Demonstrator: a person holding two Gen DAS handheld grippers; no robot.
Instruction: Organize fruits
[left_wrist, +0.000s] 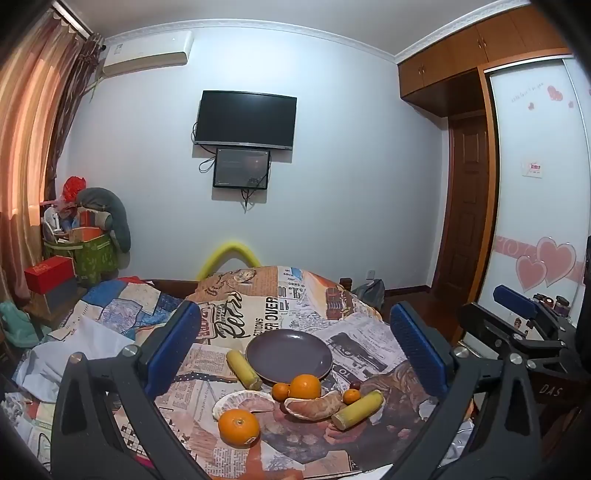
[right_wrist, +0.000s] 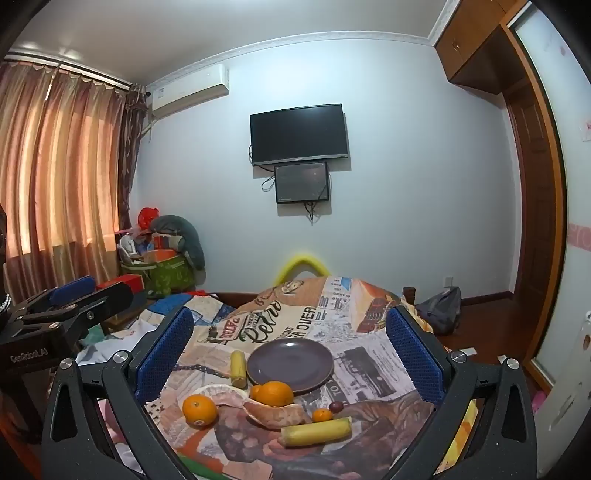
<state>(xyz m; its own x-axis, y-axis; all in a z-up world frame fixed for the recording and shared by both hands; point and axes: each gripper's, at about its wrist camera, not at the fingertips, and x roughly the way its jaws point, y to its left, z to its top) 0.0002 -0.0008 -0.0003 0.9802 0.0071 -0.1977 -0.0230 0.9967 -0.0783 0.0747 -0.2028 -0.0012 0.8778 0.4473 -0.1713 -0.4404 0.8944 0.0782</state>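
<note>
Both grippers hang above the table, nothing held: left gripper (left_wrist: 295, 339) jaws spread wide, right gripper (right_wrist: 290, 347) same. Purple plate (left_wrist: 291, 341) sits bare on the printed cloth (left_wrist: 258, 310). Fruit lies scattered in front of it: big orange (left_wrist: 305, 386) touching the plate rim, another orange (left_wrist: 238, 427) nearest the camera, two peeled pomelo wedges (left_wrist: 314, 406), small tangerines, two yellow cane-like sticks (left_wrist: 357, 410) (can't identify them surely). My read: first pick not yet begun. Start with the near orange, since it's free-standing; straddle its widest part, close gently, place at the plate's far side to leave room.
</note>
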